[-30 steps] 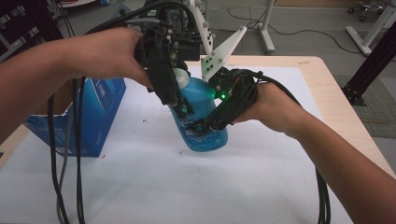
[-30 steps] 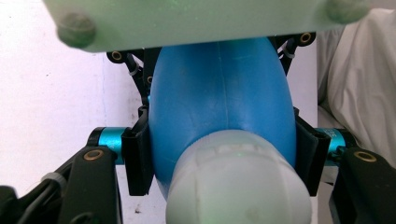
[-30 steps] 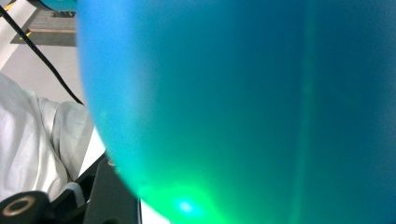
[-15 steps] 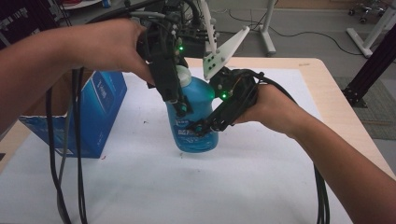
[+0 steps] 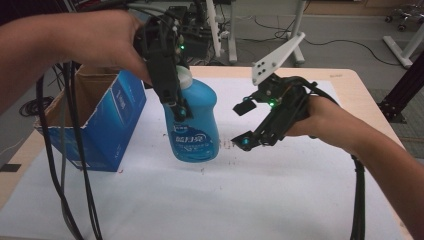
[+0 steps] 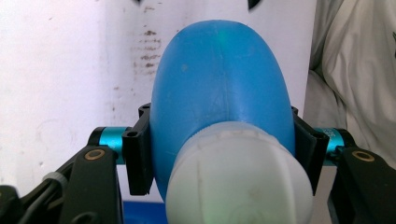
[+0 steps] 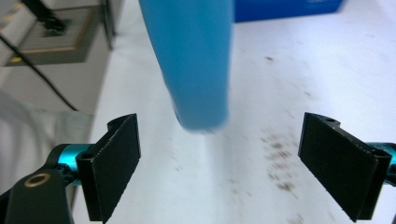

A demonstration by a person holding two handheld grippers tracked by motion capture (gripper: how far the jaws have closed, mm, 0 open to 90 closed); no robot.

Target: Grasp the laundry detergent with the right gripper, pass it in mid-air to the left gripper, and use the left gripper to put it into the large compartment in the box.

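Note:
A blue detergent bottle (image 5: 195, 125) with a white cap hangs upright just above the table, near the middle of the high view. My left gripper (image 5: 178, 109) comes down from above and is shut on its upper body. In the left gripper view the pads (image 6: 139, 154) press both sides of the bottle (image 6: 219, 93), with the cap nearest the camera. My right gripper (image 5: 244, 125) stands to the right of the bottle, apart from it. Its jaws have just been opening and nothing is between them. In the right gripper view (image 7: 233, 163) the bottle (image 7: 194, 60) is ahead, beyond the pads.
An open blue cardboard box (image 5: 107, 120) stands at the left of the table, close to the bottle. Black cables (image 5: 65, 175) hang from the left hand in front of it. The white table cover (image 5: 280, 200) stretches toward the front. The right forearm crosses the right side.
The right gripper has let go of the bottle, opened wide and drawn back to the right. The left gripper has raised the bottle slightly off the table.

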